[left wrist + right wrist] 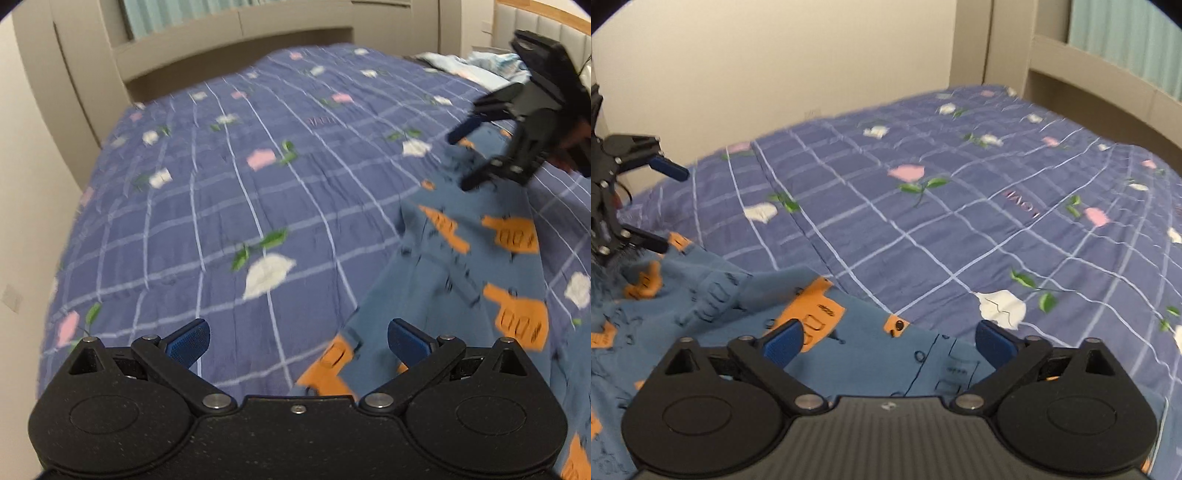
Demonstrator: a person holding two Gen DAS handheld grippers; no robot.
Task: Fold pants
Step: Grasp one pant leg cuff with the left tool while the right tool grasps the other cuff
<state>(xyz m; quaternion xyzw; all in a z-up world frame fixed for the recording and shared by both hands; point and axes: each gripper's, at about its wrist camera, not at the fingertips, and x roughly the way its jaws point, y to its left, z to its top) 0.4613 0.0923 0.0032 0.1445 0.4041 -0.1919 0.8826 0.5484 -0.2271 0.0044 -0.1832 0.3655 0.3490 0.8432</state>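
Bed [229,177]: purple-blue checked quilt with a rose print, filling both views; it carries the garment.

Pants [713,306]: blue fabric with orange pointing-hand prints, lying rumpled on the quilt. In the left wrist view they run from about 6 o'clock up to 2 o'clock; in the right wrist view they fill the 6 to 9 o'clock part. A small button and a stitched pocket show near the edge just ahead of the right tool.

Left hand-held gripper [297,338]: jaws wide, nothing between them; the pants' near edge lies under its right finger, at about 4 o'clock.

Right hand-held gripper [888,338]: jaws wide, empty; fabric lies directly under and between its fingers. Seen from the left view it hangs above the far end of the pants at 2 o'clock.

Step judged: reaching for two edge points. Advice: take single-layer edges well apart, pinch squarely, and pull the cloth flat before folding, since creases would carry into the fold.
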